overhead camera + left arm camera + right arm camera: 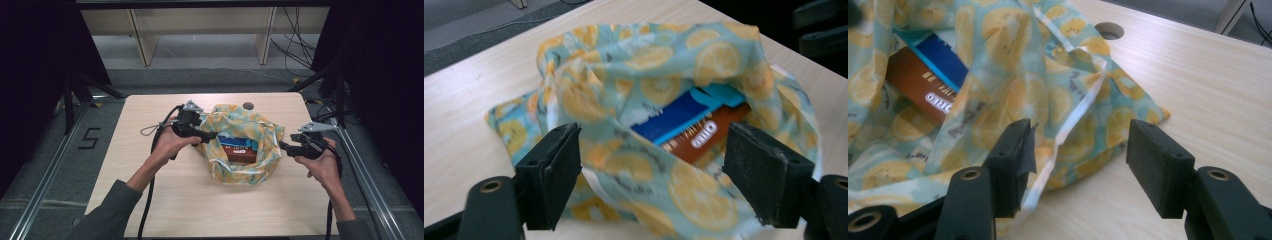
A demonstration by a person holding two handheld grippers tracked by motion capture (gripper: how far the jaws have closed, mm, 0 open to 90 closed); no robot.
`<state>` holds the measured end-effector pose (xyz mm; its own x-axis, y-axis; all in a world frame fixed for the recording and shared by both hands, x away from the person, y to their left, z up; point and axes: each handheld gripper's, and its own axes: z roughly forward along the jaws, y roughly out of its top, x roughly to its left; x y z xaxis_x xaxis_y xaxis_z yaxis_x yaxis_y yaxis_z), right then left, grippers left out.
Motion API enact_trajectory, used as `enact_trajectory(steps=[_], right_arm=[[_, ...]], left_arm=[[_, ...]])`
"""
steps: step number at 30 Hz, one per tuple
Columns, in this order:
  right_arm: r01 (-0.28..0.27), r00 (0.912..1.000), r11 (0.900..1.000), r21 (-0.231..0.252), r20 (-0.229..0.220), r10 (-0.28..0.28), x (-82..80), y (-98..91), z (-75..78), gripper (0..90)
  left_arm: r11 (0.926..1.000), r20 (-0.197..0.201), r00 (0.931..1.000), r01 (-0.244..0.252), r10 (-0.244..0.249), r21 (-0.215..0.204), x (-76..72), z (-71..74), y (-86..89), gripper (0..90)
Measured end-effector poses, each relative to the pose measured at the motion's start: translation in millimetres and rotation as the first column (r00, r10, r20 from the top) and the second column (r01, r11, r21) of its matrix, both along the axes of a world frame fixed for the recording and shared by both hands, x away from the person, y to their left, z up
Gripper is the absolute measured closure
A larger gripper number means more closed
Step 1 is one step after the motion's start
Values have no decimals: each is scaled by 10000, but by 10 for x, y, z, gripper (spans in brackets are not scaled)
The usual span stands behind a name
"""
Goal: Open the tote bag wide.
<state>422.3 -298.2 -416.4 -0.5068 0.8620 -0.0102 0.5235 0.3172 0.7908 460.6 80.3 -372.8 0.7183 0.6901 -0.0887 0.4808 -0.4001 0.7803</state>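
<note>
A pale blue cloth bag printed with orange slices lies slumped on the wooden table, its mouth gaping upward. A blue packet and a brown packet lie flat inside it. My left gripper sits at the bag's left rim; in the left gripper view its jaws stand wide apart, with the fabric in front of them and nothing pinched. My right gripper is at the bag's right rim and is open. The bag's white hem runs loose between its pads.
A round cable hole lies in the tabletop just behind the bag. Metal frame rails run along both sides of the table. A black "5" mark is on the floor at the left, and wooden shelf legs stand behind.
</note>
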Motion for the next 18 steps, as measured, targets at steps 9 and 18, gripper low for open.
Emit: enact_trajectory(steps=[9, 18], right_arm=[[-58, 9997, 10000, 23, -233, 58, -183, -1, -66, 423], [-315, 9985, 9988, 362, -438, 331, -401, -44, -152, 407]], left_arm=[[9987, 16, 9997, -233, 234, -459, -519, -256, 278, 181], [9940, 267, 9963, -798, 820, -753, -996, -533, 455, 151]])
